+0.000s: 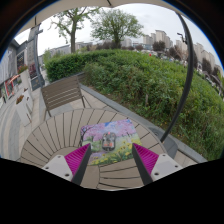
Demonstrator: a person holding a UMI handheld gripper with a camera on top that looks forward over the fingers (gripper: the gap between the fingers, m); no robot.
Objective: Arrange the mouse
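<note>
One open tool [112, 160] with two magenta pads [76, 157] hovers over one floral rectangular mat [110, 139] on one round slatted wooden bench [60, 135].

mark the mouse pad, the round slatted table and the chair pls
mouse pad [109, 140], gripper view, middle of its printed top, just ahead of the open tongs [110, 162]
table [55, 135], gripper view, bare slats beside the pad
chair [62, 94], gripper view, slatted backrest, beyond the table
</note>
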